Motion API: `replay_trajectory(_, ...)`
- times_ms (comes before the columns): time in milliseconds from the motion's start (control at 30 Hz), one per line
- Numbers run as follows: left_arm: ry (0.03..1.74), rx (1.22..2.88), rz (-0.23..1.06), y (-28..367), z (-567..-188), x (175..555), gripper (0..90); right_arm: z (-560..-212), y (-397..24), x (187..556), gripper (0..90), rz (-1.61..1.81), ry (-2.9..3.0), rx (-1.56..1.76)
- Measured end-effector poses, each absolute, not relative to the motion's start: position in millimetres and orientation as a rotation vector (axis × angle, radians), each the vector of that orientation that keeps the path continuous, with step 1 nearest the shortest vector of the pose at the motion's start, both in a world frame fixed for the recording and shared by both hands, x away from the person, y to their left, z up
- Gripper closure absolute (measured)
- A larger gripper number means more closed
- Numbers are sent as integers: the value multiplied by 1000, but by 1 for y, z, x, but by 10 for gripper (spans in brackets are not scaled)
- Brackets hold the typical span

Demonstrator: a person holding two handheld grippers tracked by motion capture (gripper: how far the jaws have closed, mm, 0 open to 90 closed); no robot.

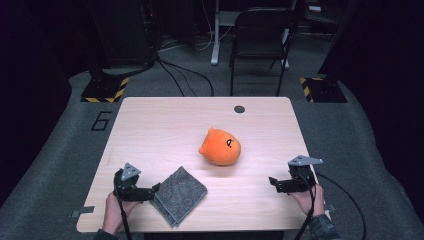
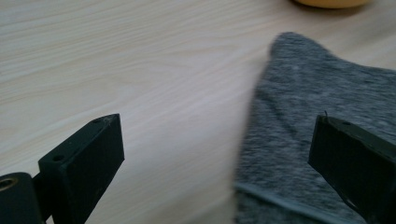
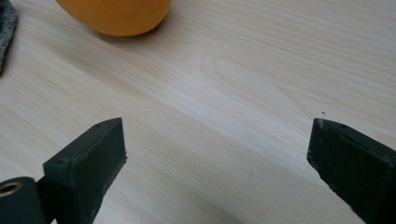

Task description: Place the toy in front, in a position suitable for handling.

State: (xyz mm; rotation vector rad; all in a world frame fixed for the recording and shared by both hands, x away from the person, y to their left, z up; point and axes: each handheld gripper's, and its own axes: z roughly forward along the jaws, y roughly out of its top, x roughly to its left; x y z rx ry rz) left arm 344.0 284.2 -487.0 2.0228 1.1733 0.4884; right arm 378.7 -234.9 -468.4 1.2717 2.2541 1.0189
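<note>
Okay, high view first. Grey cloth (image 1: 178,195) lies folded at lower centre-left of the frame, near the front edge of the table (image 1: 165,120). Left gripper (image 1: 156,189) sits at lower left, its tips just at the cloth's left edge, jaws spread with nothing clamped. Right gripper (image 1: 272,182) is at lower right, well apart from the cloth, jaws also spread and empty. Orange plush toy (image 1: 220,146) rests mid-frame, beyond the cloth and clear of both grippers.

Left gripper view: my two black jaws rise from the bottom corners, wide apart. The cloth (image 2: 322,126) covers the right half of the frame, its stitched hem showing at lower centre; the right-hand jaw stands over the fabric, the left-hand one over bare wood. No pinch on it. A sliver of the toy (image 2: 331,3) shows at the top edge.

Right gripper view: jaws wide, bare wood between them. Toy (image 3: 116,16) at upper left, a corner of the cloth (image 3: 5,28) at the far left edge.

My read: the cloth is the thing in hand, and the left claw looks set to take its edge. To do that well I'd drop low, slide one jaw under the hem so both layers get caught, then close fully before lifting. I'd keep the right claw clear until the corner is secure, and avoid bumping the toy.
</note>
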Motion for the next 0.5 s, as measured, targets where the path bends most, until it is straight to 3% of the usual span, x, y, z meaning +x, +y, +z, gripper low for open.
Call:
replay_trajectory(200,1031,2117,447,251,-491,336,42,-472,-236,383,43,1015,2272,1267)
replay_trajectory(500,952,2252,408,223,-512,337,164,-473,-237,385,43,1023,2269,1267)
